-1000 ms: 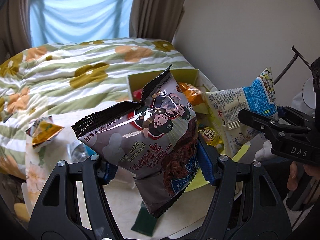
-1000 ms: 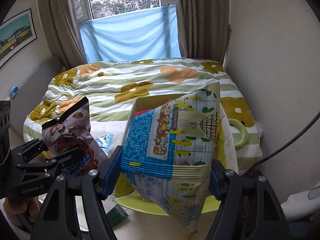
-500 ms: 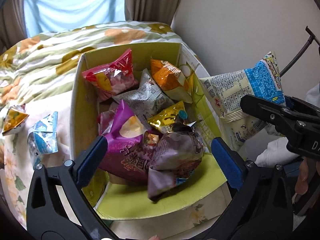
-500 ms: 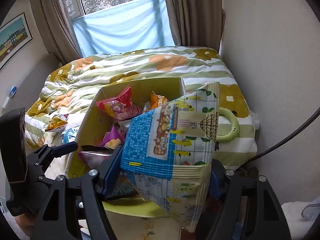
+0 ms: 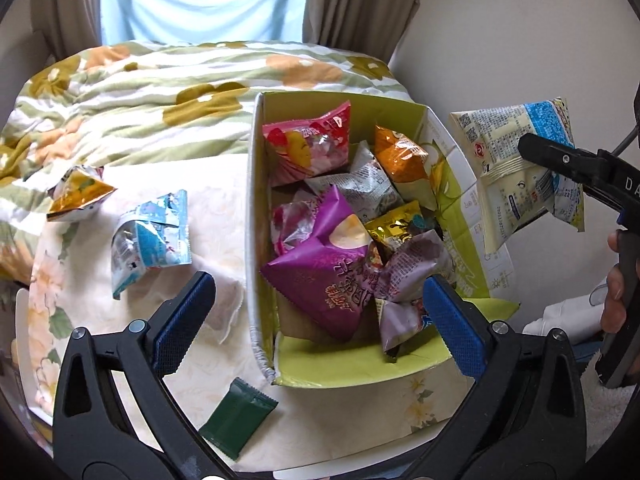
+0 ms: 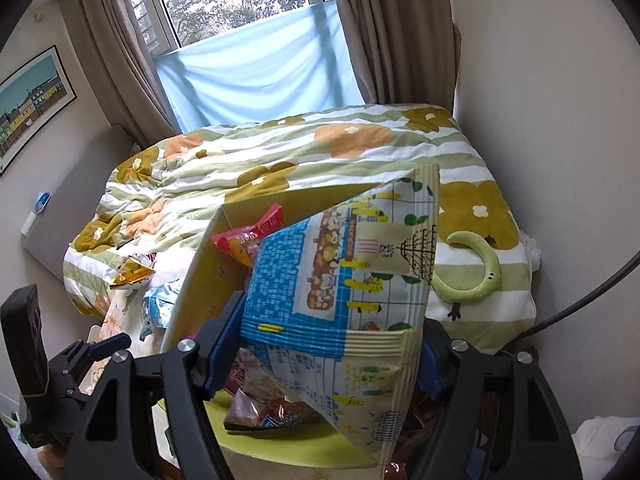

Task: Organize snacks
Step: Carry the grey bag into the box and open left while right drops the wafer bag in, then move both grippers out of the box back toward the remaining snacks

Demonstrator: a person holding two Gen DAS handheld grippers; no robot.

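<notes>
Right wrist view: blue-and-cream snack bag [image 6: 340,304] hides most of the box [image 6: 200,280] interior & the green ring's [image 6: 476,276] 9 o'clock side. Left wrist view: person's hand [image 5: 618,280] cut off at 3 o'clock edge; print on purple bag [image 5: 320,276] too blurry to read.

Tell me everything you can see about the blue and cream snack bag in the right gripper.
The snack bag is a crinkly, glossy plastic pouch, blue-patterned with cartoon drawings on one face, cream with fine print and a code on the other. It looks sealed and puffy. The right gripper pinches its sides, holding it tilted in the air beside the box.
</notes>
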